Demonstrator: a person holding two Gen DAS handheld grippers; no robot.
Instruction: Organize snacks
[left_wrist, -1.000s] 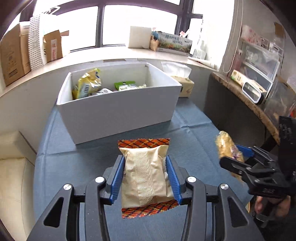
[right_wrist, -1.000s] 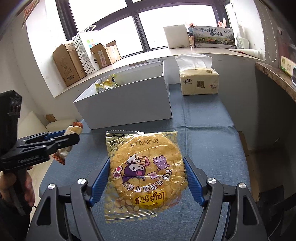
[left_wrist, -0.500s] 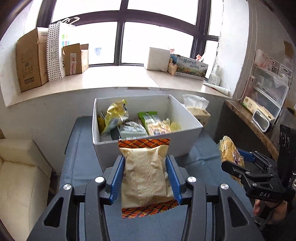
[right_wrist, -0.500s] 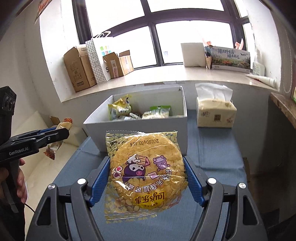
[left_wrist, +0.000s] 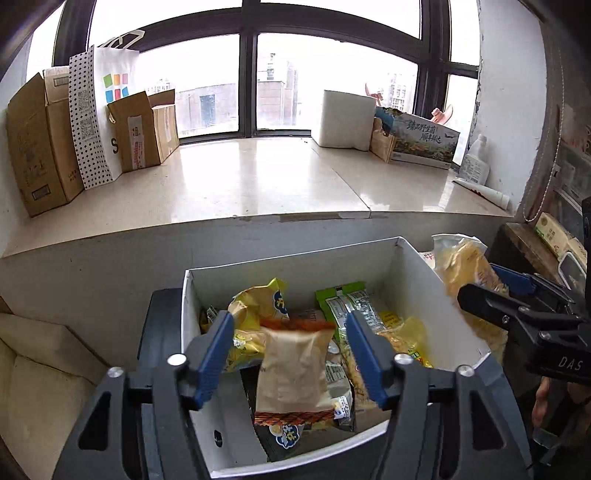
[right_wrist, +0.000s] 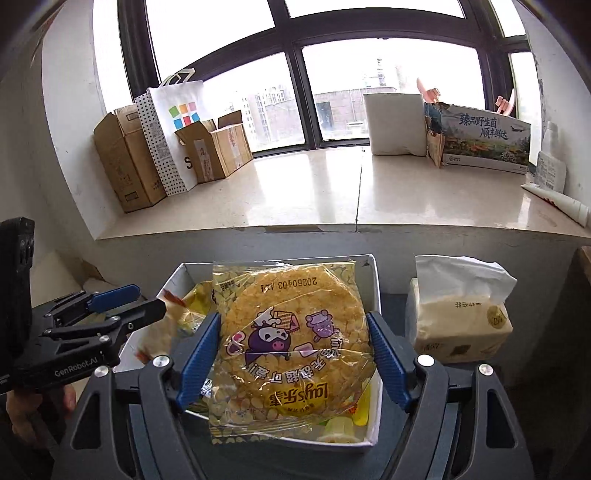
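Left gripper (left_wrist: 290, 360) fingers spread, beige packet (left_wrist: 291, 373) loose between them above the crowded white box (left_wrist: 295, 258); right gripper (right_wrist: 293, 354) fingers clamping round crisp bag (right_wrist: 290, 343) over same box; risk: overflow or collision.

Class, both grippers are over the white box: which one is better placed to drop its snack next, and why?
Probably the right gripper: it grips the round yellow crisp packet above the white box, while the left gripper is open, its tan packet apparently released.
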